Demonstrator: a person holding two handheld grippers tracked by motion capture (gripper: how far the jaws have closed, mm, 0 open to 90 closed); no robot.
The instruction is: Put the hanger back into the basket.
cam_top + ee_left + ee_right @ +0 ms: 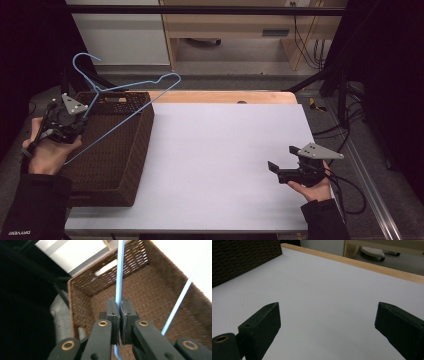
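A light blue wire hanger [127, 87] hangs tilted over the brown wicker basket [125, 165] at the table's left, its hook up at the far left. My left gripper [75, 127] is above the basket's left rim, shut on the hanger. In the left gripper view the blue wire [120, 270] runs up from between the pressed pads [113, 315], and a second stretch of wire [180, 300] slants at the right over the basket floor [150, 290]. My right gripper [274, 170] rests low over the white table at the right, open, with nothing between its fingers [262, 325].
The white tabletop [225, 150] spreads between the basket and my right hand, with a wooden strip [225, 96] along its far edge. Black frame bars and cables [345, 130] stand at the right. In the right gripper view the basket's wall [242, 257] rises at the upper left.
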